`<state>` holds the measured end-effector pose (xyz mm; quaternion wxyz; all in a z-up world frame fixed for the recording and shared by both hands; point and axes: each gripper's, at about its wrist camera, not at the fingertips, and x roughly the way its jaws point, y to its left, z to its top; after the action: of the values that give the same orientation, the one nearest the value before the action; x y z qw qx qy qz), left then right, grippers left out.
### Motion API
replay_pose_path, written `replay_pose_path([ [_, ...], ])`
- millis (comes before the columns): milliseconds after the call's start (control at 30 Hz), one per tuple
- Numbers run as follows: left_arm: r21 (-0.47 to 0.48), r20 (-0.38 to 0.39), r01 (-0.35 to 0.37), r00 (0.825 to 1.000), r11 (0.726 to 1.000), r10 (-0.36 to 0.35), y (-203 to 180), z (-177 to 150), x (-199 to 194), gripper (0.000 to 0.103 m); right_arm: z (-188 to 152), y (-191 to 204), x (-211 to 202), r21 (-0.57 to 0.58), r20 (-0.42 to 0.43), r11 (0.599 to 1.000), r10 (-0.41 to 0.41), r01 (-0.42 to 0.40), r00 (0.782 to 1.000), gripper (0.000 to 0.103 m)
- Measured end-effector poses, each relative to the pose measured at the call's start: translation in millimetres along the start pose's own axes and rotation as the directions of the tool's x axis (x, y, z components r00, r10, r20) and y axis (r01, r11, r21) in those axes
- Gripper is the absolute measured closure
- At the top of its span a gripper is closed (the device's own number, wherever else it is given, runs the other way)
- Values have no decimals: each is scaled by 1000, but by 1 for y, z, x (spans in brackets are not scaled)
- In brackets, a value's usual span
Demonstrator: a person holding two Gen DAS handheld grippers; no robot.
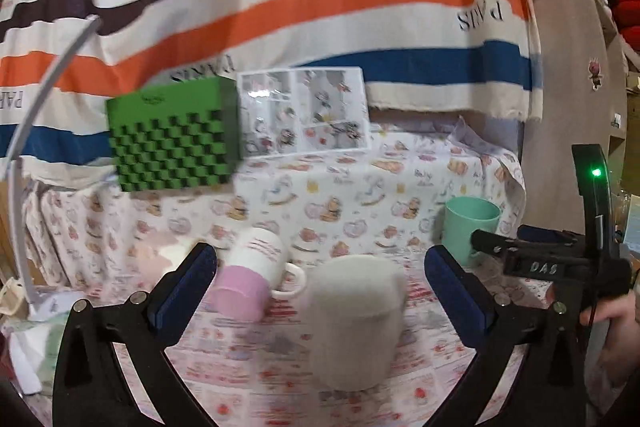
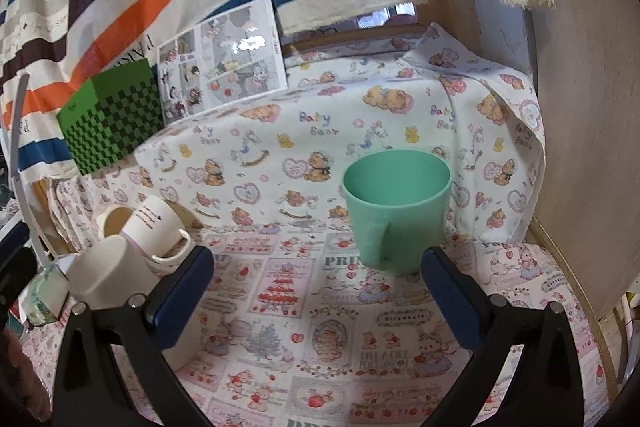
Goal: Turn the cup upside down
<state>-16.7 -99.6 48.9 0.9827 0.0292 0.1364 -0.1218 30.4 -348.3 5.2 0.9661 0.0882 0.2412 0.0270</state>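
A mint green cup [image 2: 396,211] stands upright on the patterned tablecloth, mouth up, handle toward the camera. My right gripper [image 2: 318,287] is open just in front of it, empty. In the left wrist view the green cup [image 1: 470,225] is at the far right. A cream cup [image 1: 356,319] stands upside down between the open fingers of my left gripper [image 1: 320,287], untouched. It also shows in the right wrist view [image 2: 108,275]. A white and pink mug [image 1: 252,275] lies tilted on its side behind it.
A green checkered box [image 1: 176,139] and a picture sheet [image 1: 304,111] lean against the striped cloth [image 1: 280,7] at the back. A wooden panel [image 2: 592,107] bounds the table on the right. The right gripper's body [image 1: 560,263] shows at the right.
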Motion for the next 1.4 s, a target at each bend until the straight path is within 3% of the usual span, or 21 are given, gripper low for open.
replay_pose_path([
  [67,-10,3,14,1000,1000,-14,21,-2,-4,0,0,3,-4,-10,21,1000,2,-1,1000,0],
  [167,18,-5,-48,999,999,48,48,-5,-4,0,0,7,-9,-22,49,1000,11,-10,999,0],
  [267,39,-14,-54,998,998,54,69,-10,-3,0,0,11,-16,-29,76,998,53,-51,996,0],
  [433,-63,-58,-68,996,996,64,93,-31,4,0,-3,18,-29,-31,141,997,76,-73,987,0],
  [633,-73,-60,-113,992,991,109,91,-52,7,0,-8,26,-24,-58,134,997,54,-46,990,0],
  [767,-64,-22,-135,991,989,133,88,-52,-1,0,-12,28,-23,-64,132,997,58,-50,990,0],
  [1000,-91,-26,-179,984,980,178,92,-50,-3,0,-21,43,-21,-143,156,990,25,-3,987,0],
  [1200,-86,-24,-168,986,982,166,93,-50,-4,0,-28,59,-24,-238,196,970,-6,54,981,0],
  [1400,-89,-31,-198,980,976,196,94,-51,-4,0,-28,59,-28,-231,220,971,-15,67,975,0],
])
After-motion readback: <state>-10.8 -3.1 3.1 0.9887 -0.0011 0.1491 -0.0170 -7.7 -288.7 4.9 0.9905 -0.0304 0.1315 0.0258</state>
